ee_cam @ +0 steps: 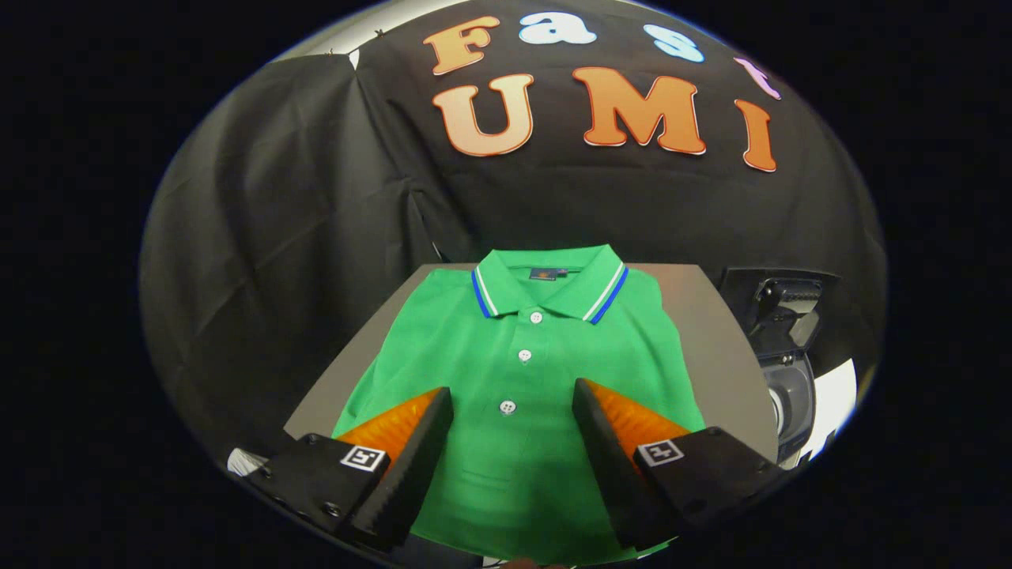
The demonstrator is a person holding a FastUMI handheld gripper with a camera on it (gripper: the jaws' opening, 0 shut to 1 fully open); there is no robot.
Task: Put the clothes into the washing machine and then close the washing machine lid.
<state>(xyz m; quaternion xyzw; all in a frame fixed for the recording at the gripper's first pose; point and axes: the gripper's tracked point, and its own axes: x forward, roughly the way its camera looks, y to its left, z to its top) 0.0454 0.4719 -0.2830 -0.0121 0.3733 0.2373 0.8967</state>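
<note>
Gripper (512, 389) fingers spread apart above folded green polo shirt (514, 371) on grey table (711, 340); washing machine (783, 363) beside table.

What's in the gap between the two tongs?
In the gripper view, the open tongs have the green polo shirt between them, its lowest button in the gap.

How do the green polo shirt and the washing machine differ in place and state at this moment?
The green polo shirt lies flat and buttoned on the table, partly between the open fingers of the hand-held gripper; the washing machine stands off the table's right side, beyond the right finger. The shirt is spread out and neat, untouched; the machine's lid is raised, leaving it open. Neither is gripped yet.
</note>
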